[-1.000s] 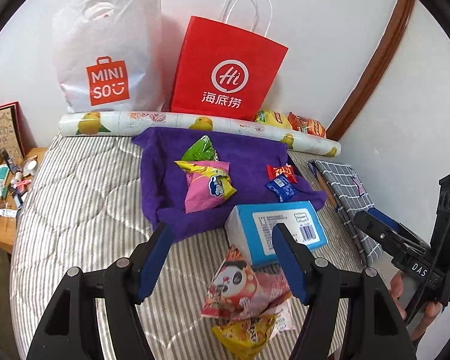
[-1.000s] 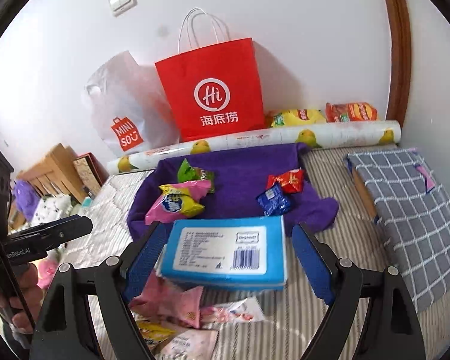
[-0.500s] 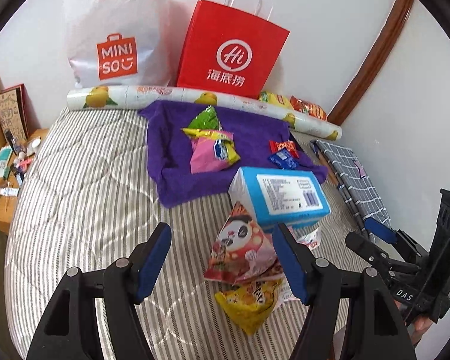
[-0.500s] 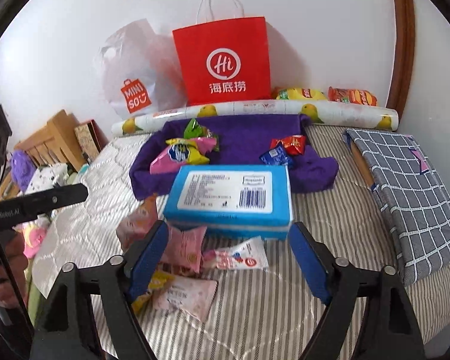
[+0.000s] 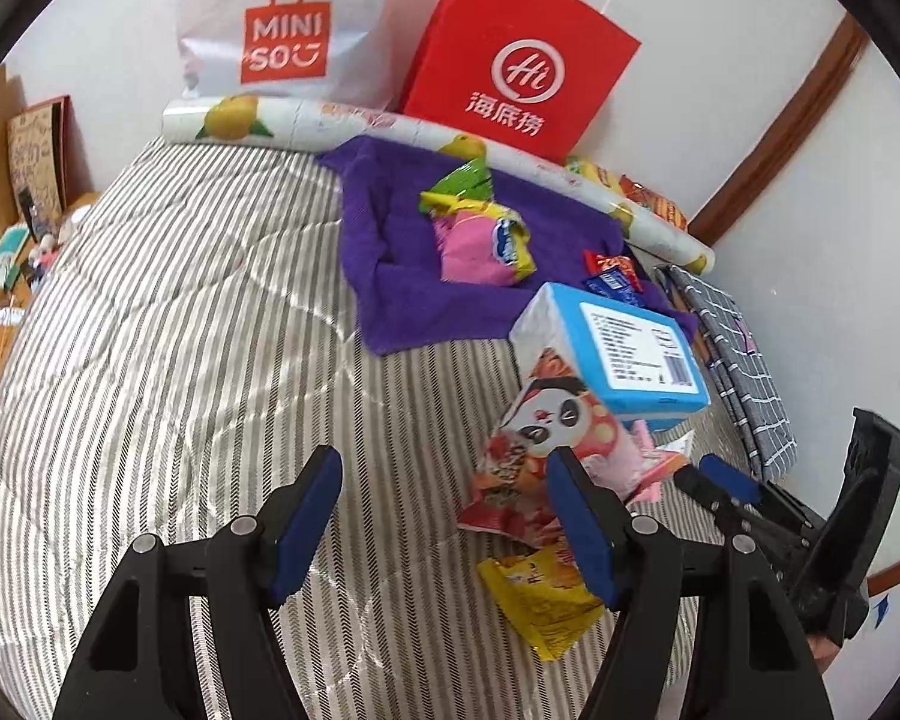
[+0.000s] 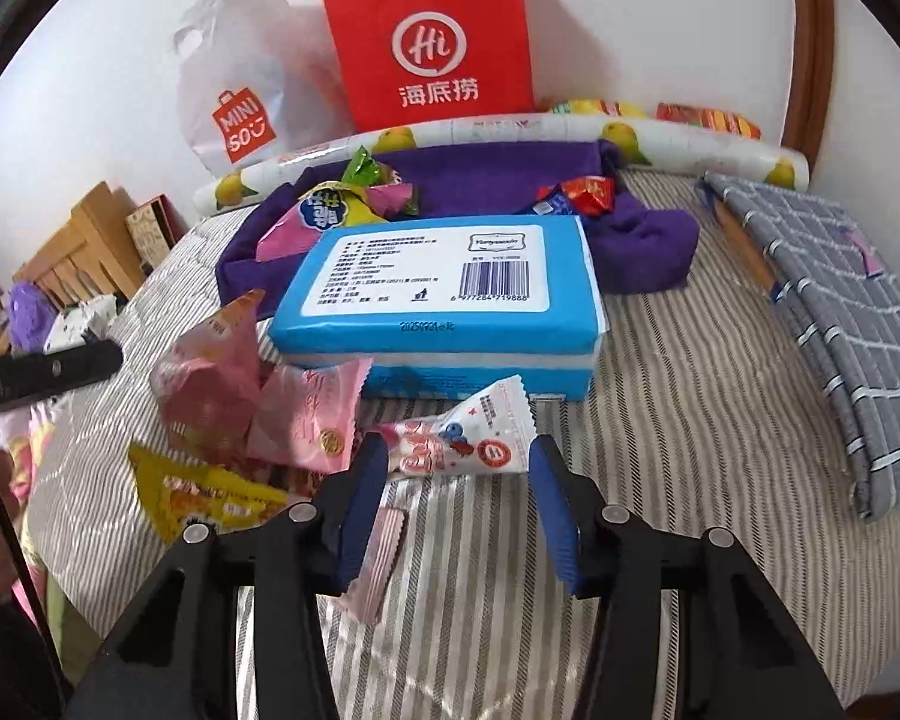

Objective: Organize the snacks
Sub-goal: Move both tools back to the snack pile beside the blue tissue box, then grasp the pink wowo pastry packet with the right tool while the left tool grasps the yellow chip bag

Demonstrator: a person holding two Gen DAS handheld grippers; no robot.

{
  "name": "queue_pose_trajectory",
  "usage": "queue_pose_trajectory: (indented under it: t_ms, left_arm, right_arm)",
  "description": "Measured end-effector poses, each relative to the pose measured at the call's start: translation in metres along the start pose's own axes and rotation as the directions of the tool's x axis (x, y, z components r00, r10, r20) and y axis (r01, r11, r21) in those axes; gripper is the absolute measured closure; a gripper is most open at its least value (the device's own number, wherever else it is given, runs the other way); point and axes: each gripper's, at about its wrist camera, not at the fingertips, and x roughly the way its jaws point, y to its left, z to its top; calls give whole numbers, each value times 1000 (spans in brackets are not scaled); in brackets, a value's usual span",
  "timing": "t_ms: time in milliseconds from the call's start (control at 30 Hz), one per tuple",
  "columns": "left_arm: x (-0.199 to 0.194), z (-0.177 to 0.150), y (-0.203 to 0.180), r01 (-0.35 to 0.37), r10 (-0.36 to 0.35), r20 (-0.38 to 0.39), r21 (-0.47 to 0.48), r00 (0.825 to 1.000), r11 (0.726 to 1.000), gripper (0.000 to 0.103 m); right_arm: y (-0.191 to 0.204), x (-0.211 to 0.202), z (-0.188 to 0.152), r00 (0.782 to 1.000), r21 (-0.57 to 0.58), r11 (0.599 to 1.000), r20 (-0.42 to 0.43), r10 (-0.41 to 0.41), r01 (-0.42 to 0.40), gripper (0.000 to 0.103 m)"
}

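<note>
Snacks lie scattered on the striped mattress (image 5: 168, 324), all placed here against the blue tissue pack (image 6: 450, 294). White sachet (image 6: 468, 441) just in front of the pack, between the right gripper (image 6: 457, 468) fingers; jaws have just been closing, pads not clearly pressing it. Panda packet (image 5: 546, 438) and yellow packet (image 5: 540, 606) beside the pack. Left gripper (image 5: 444, 510) spread, nothing between its fingers. Purple towel (image 5: 390, 276) behind the pack carries more snacks.

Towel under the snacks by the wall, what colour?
Purple towel, plain, no pattern. Clearest in the left wrist view.
</note>
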Motion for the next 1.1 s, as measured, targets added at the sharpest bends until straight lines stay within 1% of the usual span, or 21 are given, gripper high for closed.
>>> queue_pose_trajectory:
  t_ms: [133, 233, 267, 300, 333, 367, 400, 500, 600, 733, 767, 833, 867, 900, 933, 1000, 1033, 1100]
  left_arm:
    - [4, -2, 0, 0, 0, -8, 6, 1000, 1000, 34]
    - [4, -3, -2, 1, -1, -7, 16, 1000, 1000, 35]
    - [4, -3, -3, 2, -1, -6, 20, 1000, 1000, 34]
    - [3, -3, -4, 0, 0, -6, 23, 1000, 1000, 34]
    - [3, -4, -5, -3, 3, -6, 26, 1000, 1000, 34]
    - [3, -4, -6, -5, 5, -6, 30, 1000, 1000, 34]
    - [3, -5, -7, -6, 6, -5, 34, 1000, 999, 34]
    - [2, -7, -9, -10, 10, -3, 40, 1000, 999, 34]
    - [2, -9, -11, -8, 8, -4, 43, 1000, 999, 34]
    - [3, -11, -11, -1, 1, -6, 39, 1000, 999, 34]
    - [4, -12, -11, 0, 0, -7, 36, 1000, 999, 34]
    - [5, -12, -11, 4, -4, -8, 27, 1000, 1000, 34]
    - [5, -12, -12, 6, -5, -8, 25, 1000, 1000, 34]
    - [5, -12, -12, 6, -6, -8, 25, 1000, 1000, 34]
    - [5, -12, -13, 5, -5, -7, 29, 1000, 1000, 34]
    - [4, -12, -13, -3, 3, -6, 33, 1000, 999, 34]
    - [4, -12, -12, -4, 4, -7, 31, 1000, 1000, 34]
    - [4, -13, -11, -5, 5, -7, 27, 1000, 1000, 34]
  right_arm:
    - [-4, 11, 7, 999, 19, 999, 9, -40, 39, 53]
    - [-6, 21, 10, 1000, 37, 999, -3, -31, 31, 54]
    - [-7, 24, 10, 1000, 45, 999, -10, -17, 18, 60]
    - [-8, 25, 11, 1000, 51, 999, -11, -13, 14, 64]
    - [-9, 25, 10, 1000, 59, 998, -3, -15, 15, 71]
    - [-11, 24, 10, 1000, 64, 998, 1, -19, 19, 94]
    - [-14, 22, 8, 1000, 75, 997, -3, -15, 15, 98]
    - [-23, 14, 1, 1000, 110, 994, 15, 24, -26, 101]
    - [-29, 2, -9, 1000, 101, 995, 26, -11, 9, 102]
    - [-35, -12, -23, 999, 80, 996, 22, -31, 29, 102]
    - [-34, -14, -25, 999, 65, 997, 21, -35, 34, 97]
    - [-30, -17, -27, 999, 24, 999, 19, -36, 36, 96]
    - [-27, -17, -27, 999, 7, 1000, 16, -30, 30, 94]
    - [-22, -18, -28, 1000, -5, 1000, 11, -10, 10, 85]
    - [-17, -18, -29, 1000, -13, 1000, 12, 13, -13, 79]
    - [-8, -20, -34, 998, -25, 998, 19, 59, -59, 51]
    - [-2, -20, -36, 996, -35, 996, 25, 81, -80, 48]
    - [8, -16, -41, 993, -41, 993, 24, 116, -115, 47]
